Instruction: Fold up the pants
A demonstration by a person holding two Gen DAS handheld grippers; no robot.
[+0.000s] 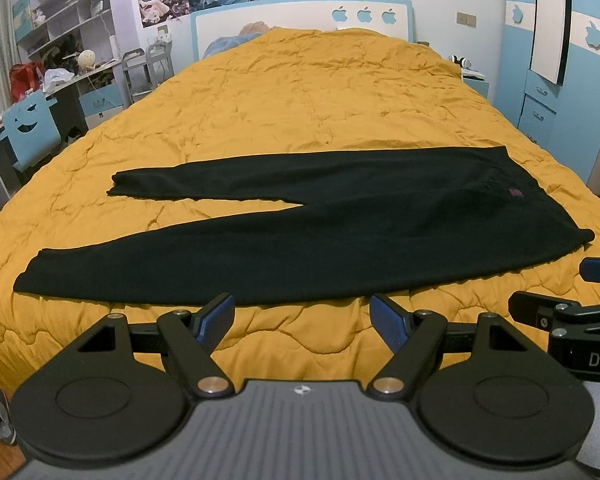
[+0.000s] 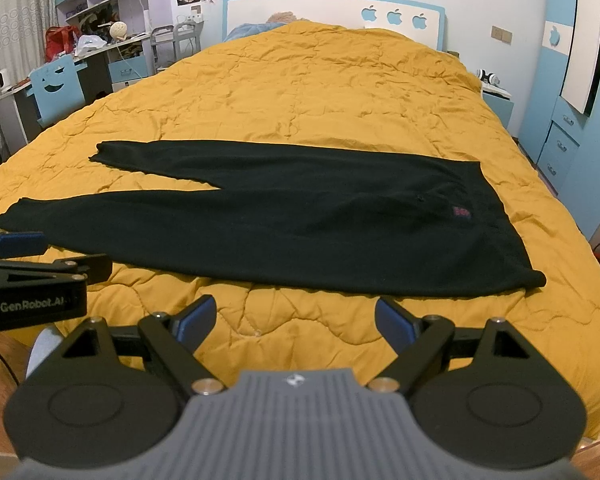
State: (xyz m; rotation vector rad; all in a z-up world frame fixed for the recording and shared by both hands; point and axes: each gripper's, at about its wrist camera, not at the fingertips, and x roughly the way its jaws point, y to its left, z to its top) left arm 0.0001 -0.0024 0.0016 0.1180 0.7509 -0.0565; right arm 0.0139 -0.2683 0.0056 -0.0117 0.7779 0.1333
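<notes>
Evidently nothing has been folded yet: the black pants (image 1: 300, 236) are spread flat across the near half of the bed (image 1: 300, 92), parallel to its near edge, with the waistband toward the right edge and the two legs splayed toward the left, so that each part can be reached from the near side. The left gripper (image 1: 302, 316) and the right gripper (image 2: 294, 318) are held just short of the near leg, jaws spread wide and empty, apparently ready for a first grasp.
</notes>
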